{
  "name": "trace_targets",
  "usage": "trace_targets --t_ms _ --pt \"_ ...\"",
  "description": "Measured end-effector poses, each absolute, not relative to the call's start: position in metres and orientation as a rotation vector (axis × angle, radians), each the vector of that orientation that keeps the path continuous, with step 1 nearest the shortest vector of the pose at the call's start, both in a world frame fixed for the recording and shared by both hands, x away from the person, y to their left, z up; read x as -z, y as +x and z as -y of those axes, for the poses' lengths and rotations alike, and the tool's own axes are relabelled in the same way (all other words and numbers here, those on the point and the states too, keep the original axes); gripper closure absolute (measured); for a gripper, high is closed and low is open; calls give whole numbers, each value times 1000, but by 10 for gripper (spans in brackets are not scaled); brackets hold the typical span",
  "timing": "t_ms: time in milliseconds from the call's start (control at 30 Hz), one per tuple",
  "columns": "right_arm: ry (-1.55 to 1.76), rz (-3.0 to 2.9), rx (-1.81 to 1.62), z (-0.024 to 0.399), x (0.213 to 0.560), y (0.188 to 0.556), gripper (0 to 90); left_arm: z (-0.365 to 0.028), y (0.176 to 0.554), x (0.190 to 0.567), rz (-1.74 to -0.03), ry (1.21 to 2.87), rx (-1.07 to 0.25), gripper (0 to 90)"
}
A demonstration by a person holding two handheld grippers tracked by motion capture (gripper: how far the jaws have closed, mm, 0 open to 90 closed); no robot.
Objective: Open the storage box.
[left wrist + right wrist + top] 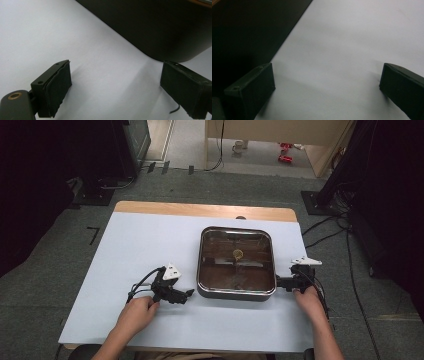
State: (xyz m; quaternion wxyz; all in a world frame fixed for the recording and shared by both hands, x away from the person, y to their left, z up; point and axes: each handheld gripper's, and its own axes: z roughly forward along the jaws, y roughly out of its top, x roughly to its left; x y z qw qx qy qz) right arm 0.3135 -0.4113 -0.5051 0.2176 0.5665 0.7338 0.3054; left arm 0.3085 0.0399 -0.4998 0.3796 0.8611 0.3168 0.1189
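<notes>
Pan (pixel 236 292), square with a dark outer wall, sat on the white table (pixel 150 245) between the tools. Left tool (pixel 188 294) lay just left of it, released, nothing gripped. Right tool (pixel 278 282) reached its right wall, likewise released.

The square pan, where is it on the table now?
In the high view the square pan sits right of the table's centre, between the left gripper and the right gripper.
</notes>
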Motion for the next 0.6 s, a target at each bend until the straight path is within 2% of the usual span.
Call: trace_targets --t_ms 67,600 --pt "1570 -2031 -846 411 505 313 0 -37 307 500 -800 2220 -337 102" --pt "1568 -2032 -845 411 505 313 0 -36 308 500 -796 2230 -335 94"
